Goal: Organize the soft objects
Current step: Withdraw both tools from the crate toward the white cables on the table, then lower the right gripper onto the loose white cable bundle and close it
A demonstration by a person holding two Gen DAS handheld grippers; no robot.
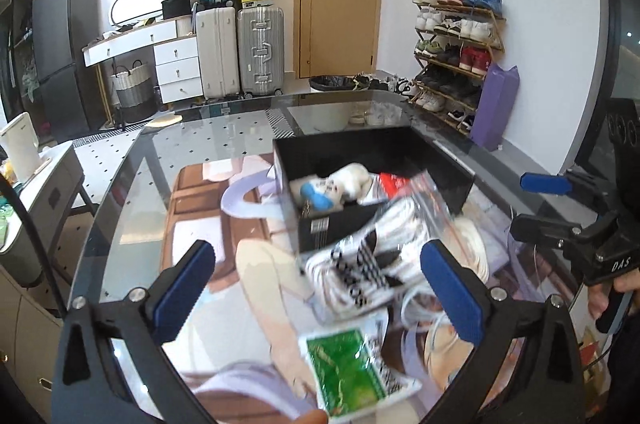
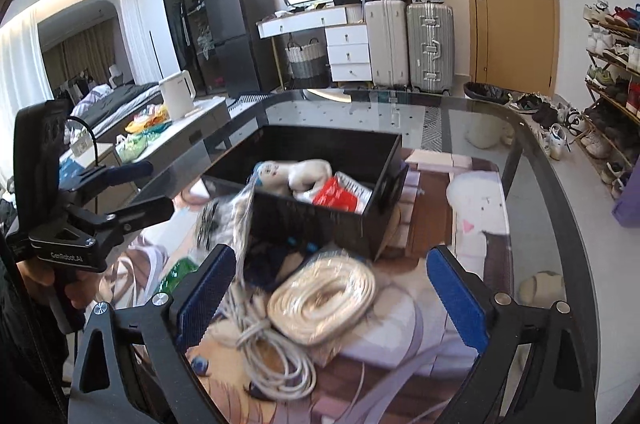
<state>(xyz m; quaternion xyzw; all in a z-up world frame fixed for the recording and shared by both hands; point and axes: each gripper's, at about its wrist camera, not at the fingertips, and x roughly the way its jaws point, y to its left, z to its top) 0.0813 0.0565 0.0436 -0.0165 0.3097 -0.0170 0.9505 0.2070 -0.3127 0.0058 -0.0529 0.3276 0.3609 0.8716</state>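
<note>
Both jaws stand wide, holding nothing: the left hand-held gripper [image 1: 316, 288], whose body reads "GenRobot.AI", over a trefoil-logo bag [image 1: 360, 264]; the right hand-held gripper [image 2: 330, 288], marked "DAS", over a rope coil [image 2: 322, 304]. A plush doll [image 2: 296, 174] lies in the black box [image 2: 320, 220] on the surface [image 2: 540, 208].

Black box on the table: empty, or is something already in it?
Not empty. The open-topped black box holds a white plush doll with blue hair and a red-and-white packet beside it.

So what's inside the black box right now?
Inside the black box: a white plush doll with blue hair and a red-and-white packet. The near wall and those items hide the box floor, so anything beneath can't be seen.
</note>
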